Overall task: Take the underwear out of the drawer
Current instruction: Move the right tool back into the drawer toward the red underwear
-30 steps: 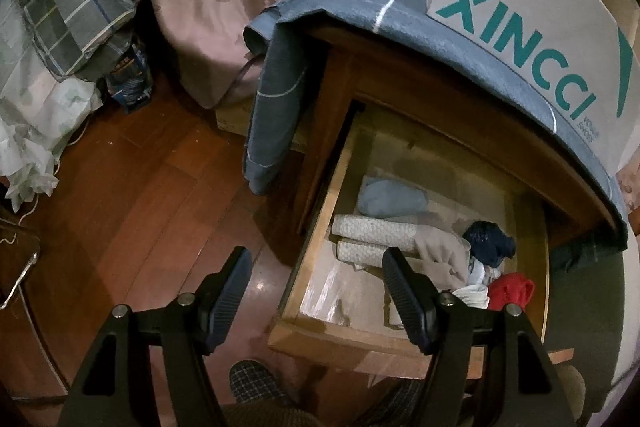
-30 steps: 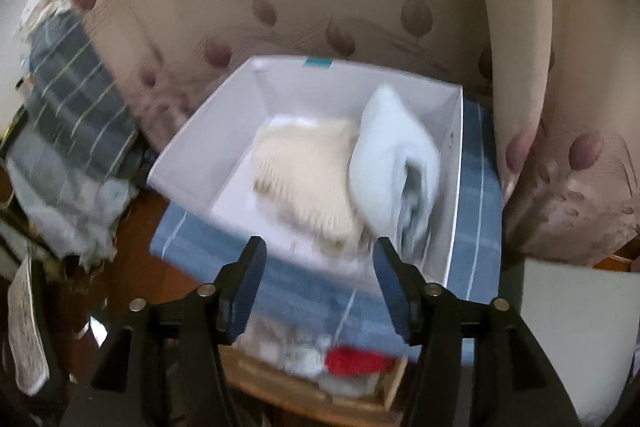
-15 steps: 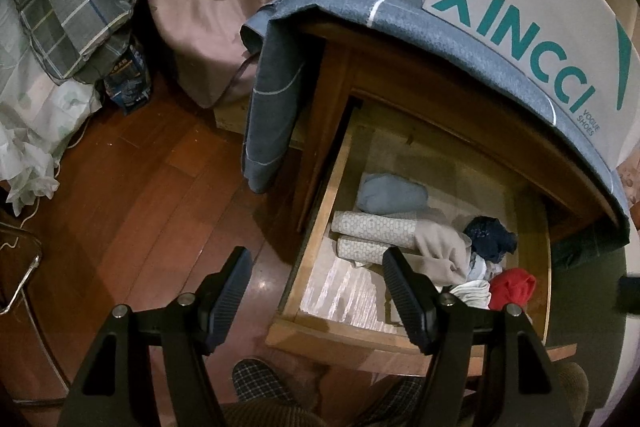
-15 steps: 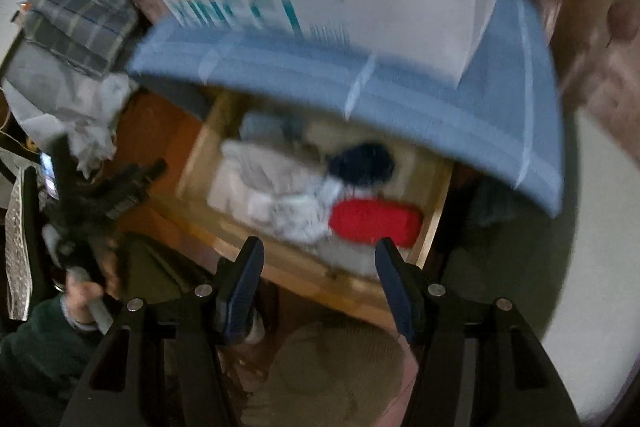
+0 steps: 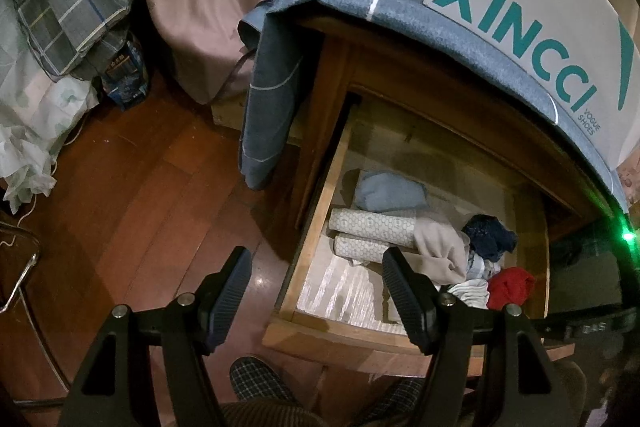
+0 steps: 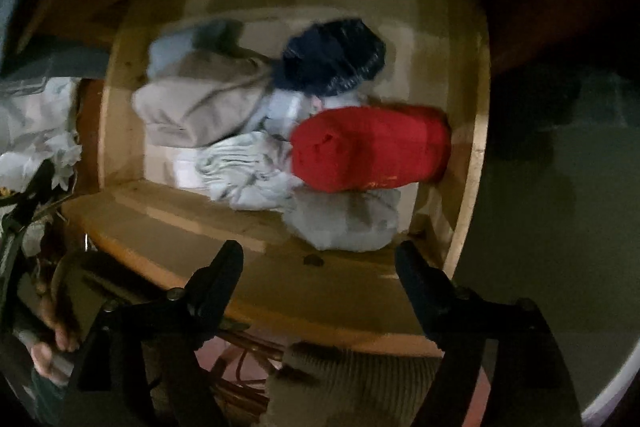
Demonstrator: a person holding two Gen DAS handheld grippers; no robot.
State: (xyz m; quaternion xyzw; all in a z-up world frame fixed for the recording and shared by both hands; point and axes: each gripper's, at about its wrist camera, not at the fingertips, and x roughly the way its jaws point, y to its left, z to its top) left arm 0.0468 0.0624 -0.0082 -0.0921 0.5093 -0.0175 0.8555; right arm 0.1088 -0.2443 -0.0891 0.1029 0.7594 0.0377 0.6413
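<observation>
Underwear lies bundled in the open wooden drawer (image 5: pixel 312 227), centre of my right view: one red roll (image 6: pixel 370 147) against the right wall, one navy bundle (image 6: pixel 332 57) above it, one beige fold (image 6: pixel 200 107) to the left, one pale striped piece (image 6: pixel 244 167) below that, one grey roll (image 6: pixel 348 219) under the red. My left view adds two patterned rolls (image 5: pixel 372 223) and one light blue fold (image 5: pixel 390 191) further up. My right gripper (image 6: pixel 318 275) hangs over the drawer's front edge, jaws just opened wider, nothing between them. My left gripper (image 5: pixel 316 287) is spread and empty at lower centre. One XINCCI shoe box (image 5: pixel 540 15) sits upper right
</observation>
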